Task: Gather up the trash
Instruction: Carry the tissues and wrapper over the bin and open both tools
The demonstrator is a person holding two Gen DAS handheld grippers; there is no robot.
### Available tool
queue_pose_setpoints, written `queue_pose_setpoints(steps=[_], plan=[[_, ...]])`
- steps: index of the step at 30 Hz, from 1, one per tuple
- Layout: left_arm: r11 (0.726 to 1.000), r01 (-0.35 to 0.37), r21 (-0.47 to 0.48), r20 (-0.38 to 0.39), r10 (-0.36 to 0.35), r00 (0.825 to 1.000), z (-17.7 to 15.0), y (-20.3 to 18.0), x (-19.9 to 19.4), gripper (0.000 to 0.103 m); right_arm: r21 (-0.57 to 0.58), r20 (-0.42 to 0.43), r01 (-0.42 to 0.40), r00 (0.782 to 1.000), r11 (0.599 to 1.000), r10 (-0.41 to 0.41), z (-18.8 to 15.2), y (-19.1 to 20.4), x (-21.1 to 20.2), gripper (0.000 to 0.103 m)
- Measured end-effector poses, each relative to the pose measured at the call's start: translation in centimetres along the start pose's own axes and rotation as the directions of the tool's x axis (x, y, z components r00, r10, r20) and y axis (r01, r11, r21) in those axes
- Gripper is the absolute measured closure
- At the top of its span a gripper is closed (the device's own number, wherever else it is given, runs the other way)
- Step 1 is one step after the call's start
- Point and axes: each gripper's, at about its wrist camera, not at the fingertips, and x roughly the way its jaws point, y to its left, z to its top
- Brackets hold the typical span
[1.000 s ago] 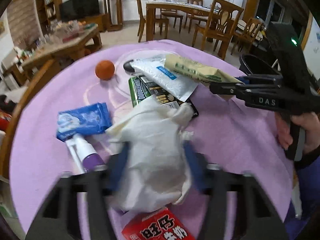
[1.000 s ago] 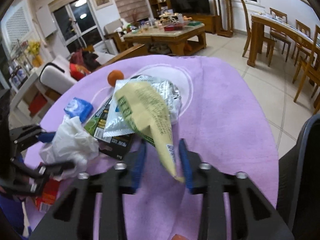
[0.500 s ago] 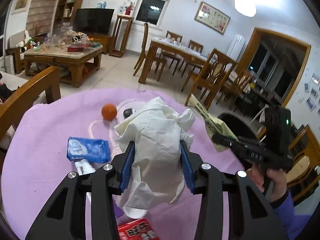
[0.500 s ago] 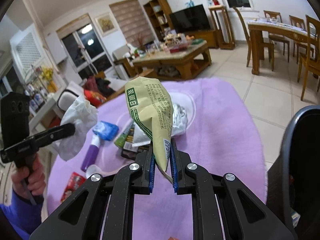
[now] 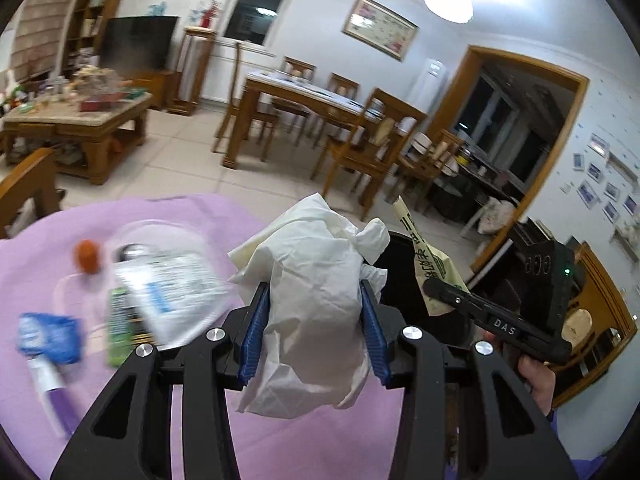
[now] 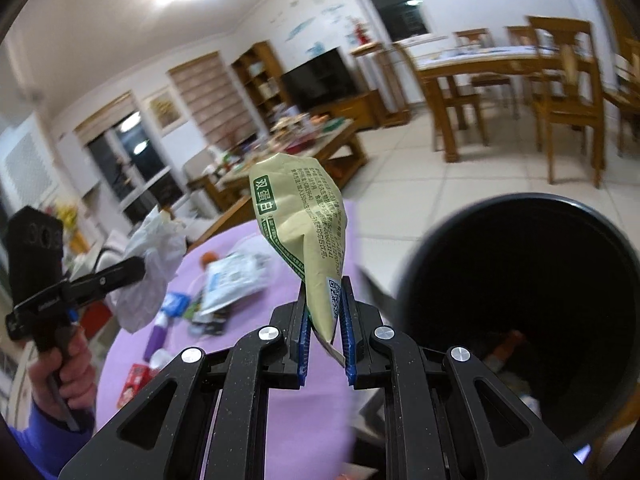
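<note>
My left gripper [image 5: 314,304] is shut on a crumpled white tissue [image 5: 316,256] and holds it up above the purple table [image 5: 132,216]. My right gripper [image 6: 324,294] is shut on the bottom corner of a yellow-green snack wrapper [image 6: 300,208], which stands upright from the pads. A black bin [image 6: 452,220] gapes just right of the wrapper, beside the table edge. The left wrist view shows the right gripper [image 5: 434,286] with the wrapper [image 5: 428,264] to the right of the tissue, over the dark bin [image 5: 400,252]. In the right wrist view the left gripper [image 6: 138,266] carries the tissue [image 6: 154,264] at far left.
On the table lie an orange ball [image 5: 88,256], a white-blue packet [image 5: 172,292], a green packet [image 5: 120,316], a blue tissue pack [image 5: 48,336], a purple-white bottle [image 5: 52,388] and a red box [image 6: 134,384]. Wooden chairs and a dining table [image 5: 320,100] stand beyond.
Both grippers rose off the table with their trash and swung right to the bin. The right gripper's pads closed tight on the wrapper. The left kept its grip on the tissue.
</note>
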Motion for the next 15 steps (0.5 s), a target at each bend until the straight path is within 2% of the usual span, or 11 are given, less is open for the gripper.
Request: queue_pose_setpoints(steps=[7, 12, 15], plan=[[0.993, 0.117, 0.022, -0.080, -0.115, 0.990, 0.3, -5.6, 7.0, 0.060, 0.114, 0.050, 0.128, 0.990, 0.985, -0.135, -1.0, -8.5, -5.0, 0.089], [0.986, 0.165, 0.035, -0.146, -0.158, 0.977, -0.3, -8.7, 12.6, 0.060, 0.175, 0.046, 0.181, 0.980, 0.968, -0.191, -2.4, -12.9, -6.3, 0.089], [0.985, 0.165, 0.051, -0.181, -0.154, 0.971, -1.0, -10.3, 15.5, 0.060, 0.204, 0.037, 0.192, 0.978, 0.960, -0.204, -3.4, -14.8, -6.2, 0.089]])
